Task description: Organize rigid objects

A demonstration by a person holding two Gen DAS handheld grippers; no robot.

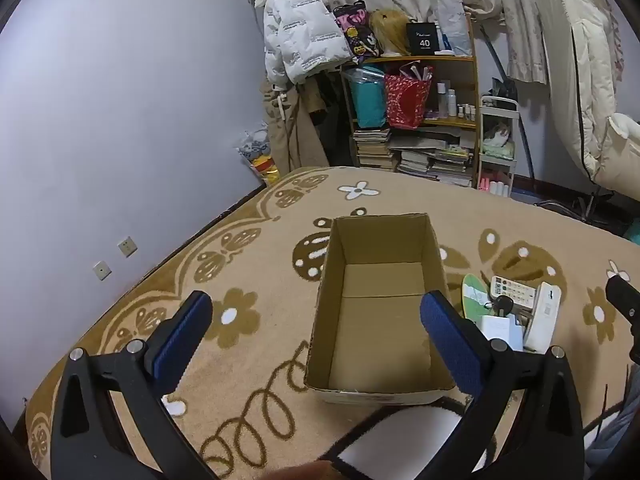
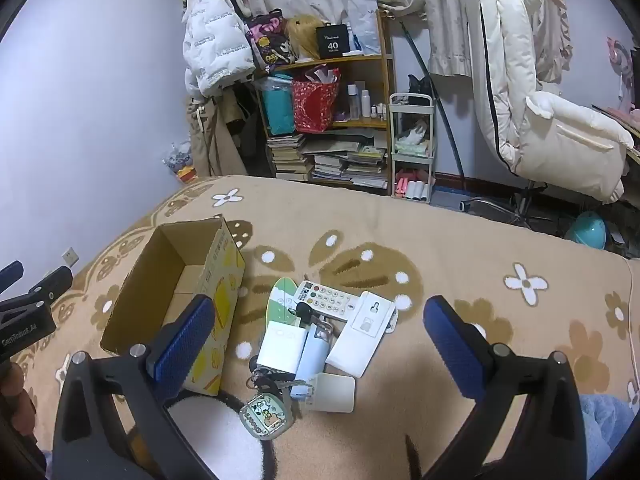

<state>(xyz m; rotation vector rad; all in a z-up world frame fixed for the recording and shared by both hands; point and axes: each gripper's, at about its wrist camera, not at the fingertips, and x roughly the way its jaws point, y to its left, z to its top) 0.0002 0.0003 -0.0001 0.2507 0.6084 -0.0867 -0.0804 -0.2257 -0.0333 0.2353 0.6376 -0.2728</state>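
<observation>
the cardboard box (image 1: 380,308) sits empty on the patterned blanket (image 2: 440,232), toward its left edge, with the pile of rigid objects (image 2: 320,328) just beside it. both the right gripper (image 2: 320,332) and left gripper (image 1: 316,328) are spread wide, holding nothing. best to lower the right one over the top item, the remote (image 2: 326,298), and lift it alone.

Inventory on the bed: one open cardboard box (image 2: 172,280), with nothing visible inside. One remote control (image 2: 326,298) with coloured buttons. One oval green-and-white item (image 2: 280,296). Three white rectangular items: one flat device with a padlock icon (image 2: 360,332), one box (image 2: 278,346), one card (image 2: 334,392). One key bunch (image 2: 276,380) with one charm (image 2: 266,414). One pale blue tube (image 2: 314,354).
</observation>
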